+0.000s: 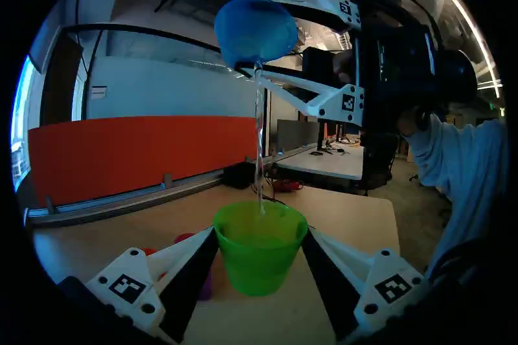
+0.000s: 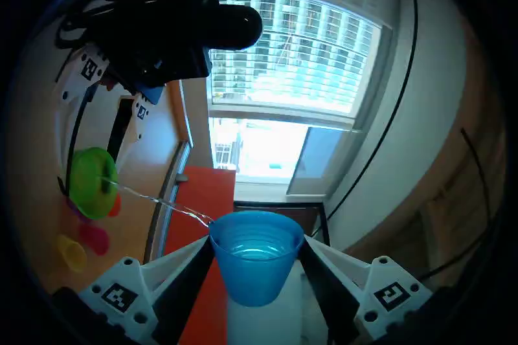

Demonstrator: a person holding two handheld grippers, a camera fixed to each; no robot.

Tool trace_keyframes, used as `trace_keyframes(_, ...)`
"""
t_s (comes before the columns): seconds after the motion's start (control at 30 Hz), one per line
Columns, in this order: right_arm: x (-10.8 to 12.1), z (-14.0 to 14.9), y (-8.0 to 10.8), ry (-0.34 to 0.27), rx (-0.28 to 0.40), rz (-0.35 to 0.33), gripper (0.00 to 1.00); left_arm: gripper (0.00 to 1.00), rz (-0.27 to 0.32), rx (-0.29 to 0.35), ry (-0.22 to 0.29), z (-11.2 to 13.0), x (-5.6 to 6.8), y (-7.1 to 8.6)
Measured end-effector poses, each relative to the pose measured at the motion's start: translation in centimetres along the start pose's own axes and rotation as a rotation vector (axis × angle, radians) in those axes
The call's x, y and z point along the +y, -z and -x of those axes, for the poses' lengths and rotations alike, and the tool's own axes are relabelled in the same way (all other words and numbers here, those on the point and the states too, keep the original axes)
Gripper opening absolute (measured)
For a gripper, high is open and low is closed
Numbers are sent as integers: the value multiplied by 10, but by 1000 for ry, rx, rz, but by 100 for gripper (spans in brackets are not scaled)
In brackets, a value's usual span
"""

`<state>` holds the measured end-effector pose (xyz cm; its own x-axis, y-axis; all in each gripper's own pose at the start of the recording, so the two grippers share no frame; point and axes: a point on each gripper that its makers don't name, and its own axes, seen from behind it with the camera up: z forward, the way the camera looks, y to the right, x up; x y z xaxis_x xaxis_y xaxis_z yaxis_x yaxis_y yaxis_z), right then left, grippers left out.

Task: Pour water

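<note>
Bare worktop (image 1: 343, 209) runs from the green cup (image 1: 259, 254) to the far edge and far right corner. Small coloured cups (image 2: 95, 239) crowd beside it. Directly overhead, the right gripper (image 1: 259, 34) and its tilted blue cup (image 1: 252, 24) block the way.

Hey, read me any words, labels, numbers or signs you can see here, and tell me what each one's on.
No readable text anywhere.
On the fingers, markers: black-and-white square patterns, no words.
On the wall, a white sign: too small to read.
The green cup and blue cup: no print visible.
</note>
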<state>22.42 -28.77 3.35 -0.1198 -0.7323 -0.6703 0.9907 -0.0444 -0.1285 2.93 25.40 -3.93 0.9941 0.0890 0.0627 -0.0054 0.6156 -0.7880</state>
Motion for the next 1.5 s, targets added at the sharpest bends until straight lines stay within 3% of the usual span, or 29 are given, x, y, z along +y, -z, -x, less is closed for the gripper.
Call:
trace_keyframes(0.4,-6,-15,-2,75,13,2,91,87,0,4,5,-1,0,-1)
trace_keyframes(0.6,-7,-14,0,61,16,1,91,87,0,5,5,-2,0,-1)
trace_keyframes(0.77,-8,-7,4,4,11,1,91,87,-2,3,-1,-3,1,0)
trace_keyframes(0.93,-12,1,7,-147,5,-9,91,87,-1,6,-4,-6,1,0)
trace_keyframes(1.17,-20,9,13,-444,-2,-20,91,87,-5,7,-10,-8,2,1)
trace_keyframes(1.5,-31,-8,25,-866,15,-68,91,87,-17,9,-17,-11,-2,3)
